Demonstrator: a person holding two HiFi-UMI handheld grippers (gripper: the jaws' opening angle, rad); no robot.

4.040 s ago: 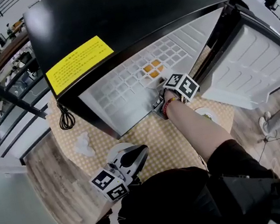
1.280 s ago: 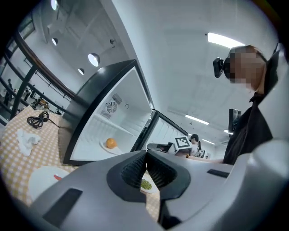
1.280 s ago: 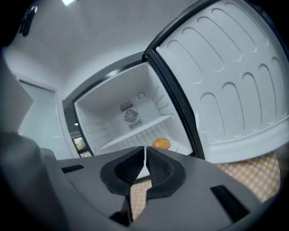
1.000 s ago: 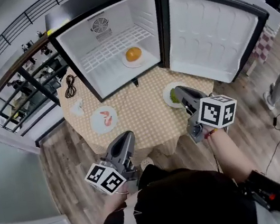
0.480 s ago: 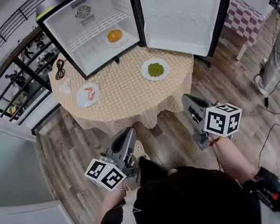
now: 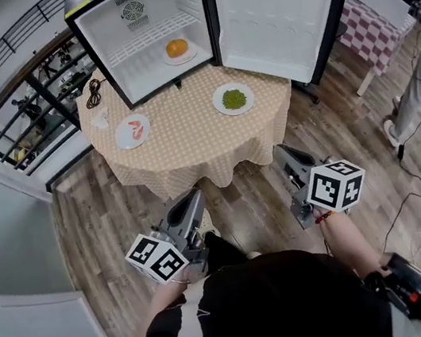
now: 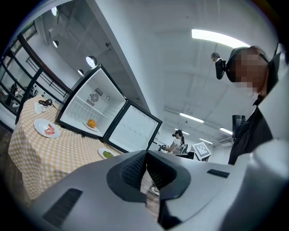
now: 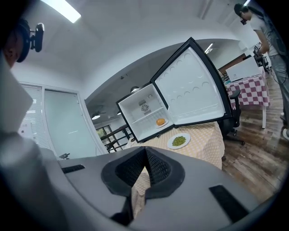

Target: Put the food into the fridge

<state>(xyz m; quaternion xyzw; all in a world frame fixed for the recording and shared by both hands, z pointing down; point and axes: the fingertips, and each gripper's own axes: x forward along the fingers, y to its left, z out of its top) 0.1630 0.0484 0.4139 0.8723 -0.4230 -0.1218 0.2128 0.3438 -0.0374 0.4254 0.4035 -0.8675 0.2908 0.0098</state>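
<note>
Left gripper [image 6: 193,200]: jaws pressed together, nothing between them. The left gripper view shows the ribbed pads meeting at the tip. Right gripper [image 6: 282,152]: likewise closed and empty, pads touching in its own view.

Both are held over the wooden floor [image 6: 256,196], off the near edge of the table [image 6: 191,147]. The left one is off the near-left part, the right one off the near-right corner. Neither touches the table or any food.

Fridge [image 6: 109,28]: stands at the far edge of the table, with its door [image 6: 272,15] swung wide open to the right. Inside, toward the right wall, an orange [image 6: 177,47] sits on a small plate [image 6: 179,61]. It is well apart from both grippers, with the whole tabletop between.

Two more servings lie outside the fridge on the checked cloth:
- Green food [image 6: 234,100] is on the right plate [image 6: 217,99], at the far-right part of the table, just in front of the open door. It is the food nearest the right gripper, yet well clear of its tips.
- Red-and-white food [image 6: 136,128] is on the left plate [image 6: 121,137], near the left edge, well ahead of the left gripper. What kind of food it is cannot be made out.

Far-left corner: a coiled black cable [image 6: 92,93], with a crumpled white tissue [image 6: 100,120] just beside it.
</note>
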